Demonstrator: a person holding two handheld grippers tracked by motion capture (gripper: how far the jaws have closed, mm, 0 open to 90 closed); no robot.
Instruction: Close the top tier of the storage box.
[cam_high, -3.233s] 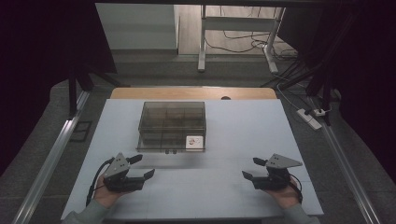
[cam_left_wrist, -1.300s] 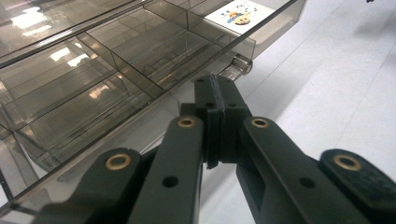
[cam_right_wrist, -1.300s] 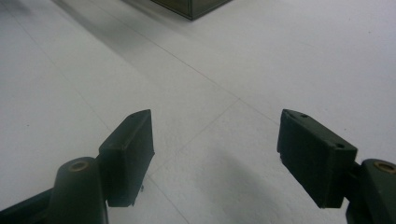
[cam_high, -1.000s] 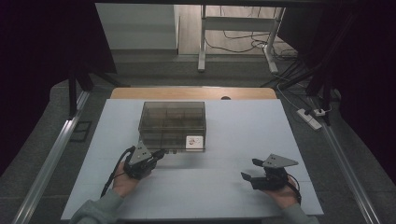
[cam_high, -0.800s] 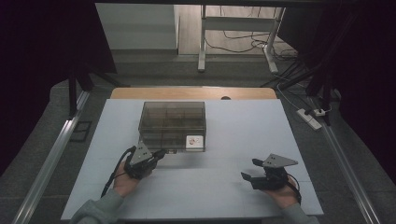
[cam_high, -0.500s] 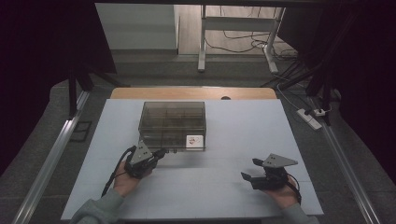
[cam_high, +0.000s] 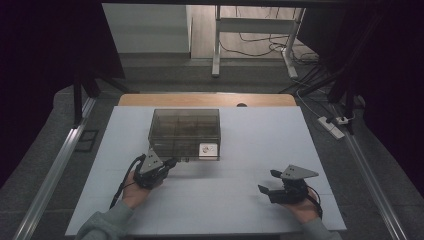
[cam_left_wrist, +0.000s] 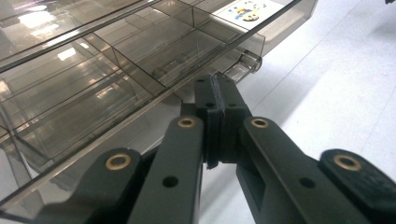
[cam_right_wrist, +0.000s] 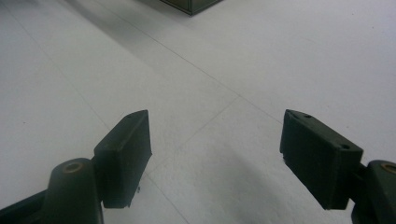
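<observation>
Left gripper near-left, jaws pressed together, pointing far-right, right gripper near-right, jaws spread wide, pointing left

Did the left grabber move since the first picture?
Yes. The left gripper has gone forward and a little right across the table, up to the front edge of the clear box, with its jaws shut.

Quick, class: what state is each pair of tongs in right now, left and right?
Left tongs: shut, holding nothing, tips at the front edge of the clear divided box.
Right tongs: open, empty, over the white table.
</observation>
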